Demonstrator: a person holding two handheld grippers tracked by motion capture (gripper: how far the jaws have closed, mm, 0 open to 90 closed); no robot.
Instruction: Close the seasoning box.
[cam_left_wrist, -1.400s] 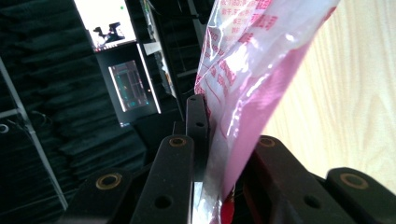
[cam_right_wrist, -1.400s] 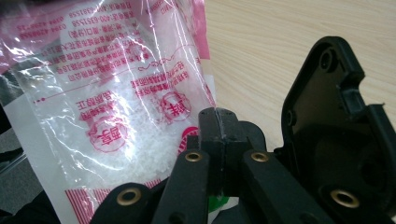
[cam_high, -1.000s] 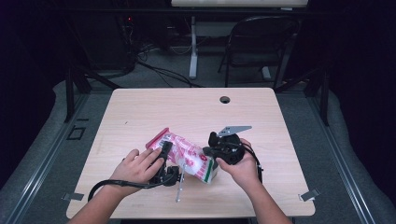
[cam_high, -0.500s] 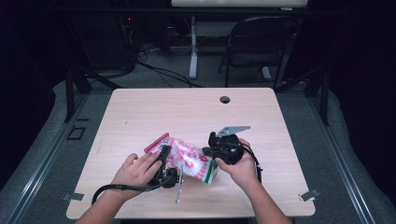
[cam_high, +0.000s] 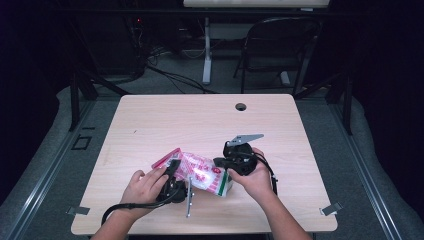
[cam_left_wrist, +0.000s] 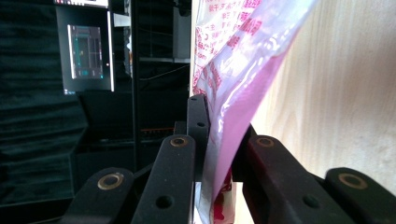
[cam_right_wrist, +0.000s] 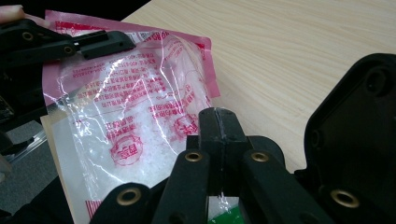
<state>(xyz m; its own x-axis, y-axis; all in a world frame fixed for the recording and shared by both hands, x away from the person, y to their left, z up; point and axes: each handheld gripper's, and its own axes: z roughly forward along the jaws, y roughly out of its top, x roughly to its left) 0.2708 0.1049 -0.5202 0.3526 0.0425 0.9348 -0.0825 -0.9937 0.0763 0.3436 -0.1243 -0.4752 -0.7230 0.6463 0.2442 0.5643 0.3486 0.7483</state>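
bag (cam_high: 200, 172): clear plastic pouch with pink edges and red print, white grains inside; held between the two grippers just above the near part of the table, stretched from left to right.
left gripper (cam_high: 172, 172): in the left hand, jaws closed down on the pink edge of the bag; in the left gripper view the film (cam_left_wrist: 233, 135) is pinched between the black pads and runs up and away from them.
right gripper (cam_high: 225, 167): in the right hand, jaws fully closed on the other end of the bag; in the right gripper view the pads meet tight on a sliver of clear film (cam_right_wrist: 219, 140), with a green patch just below.
grey plate (cam_high: 246, 137): on top of the right gripper, pointing toward the far right.
table (cam_high: 200, 120): light wood top, a small round hole (cam_high: 241, 106) near the far edge.
surroundings: dark room, folding chair (cam_high: 280, 45) and cables beyond the table.
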